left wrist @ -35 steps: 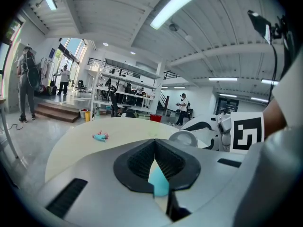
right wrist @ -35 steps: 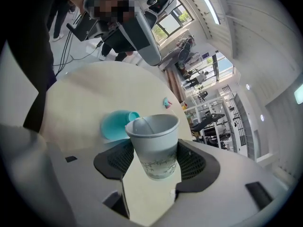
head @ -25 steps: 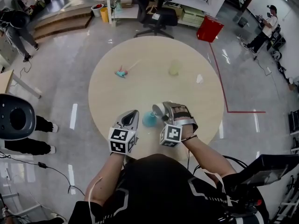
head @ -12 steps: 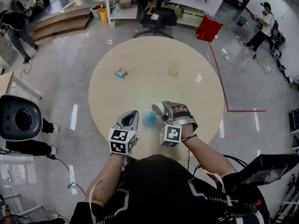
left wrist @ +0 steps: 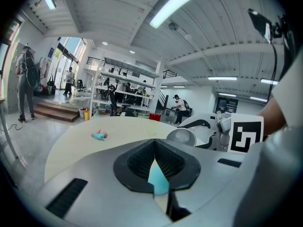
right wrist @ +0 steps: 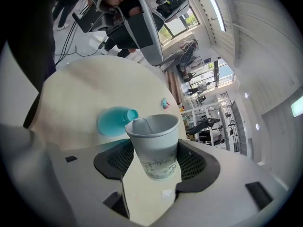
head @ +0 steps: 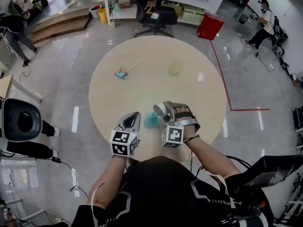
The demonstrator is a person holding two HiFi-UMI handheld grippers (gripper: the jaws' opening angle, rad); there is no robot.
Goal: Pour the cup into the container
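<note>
My right gripper point(head: 166, 113) is shut on a white paper cup point(head: 161, 110) with a leaf print, tipped on its side so that its mouth faces a teal container point(head: 151, 120) on the round table point(head: 142, 56). In the right gripper view the cup point(right wrist: 156, 145) sits between the pads of the right gripper point(right wrist: 156, 161), with the teal container point(right wrist: 113, 121) just beyond its rim. My left gripper point(head: 136, 114) rests beside the container with its jaws together and empty. Through the left gripper point(left wrist: 154, 148) I see a sliver of teal and the cup point(left wrist: 181, 137) to the right.
A small teal and pink toy point(head: 122, 74) lies at the table's far left. A pale yellow-green cup point(head: 175, 69) and a small white scrap point(head: 201, 78) sit at the far right. A black office chair point(head: 154, 13) and a red bin point(head: 210, 26) stand beyond the table.
</note>
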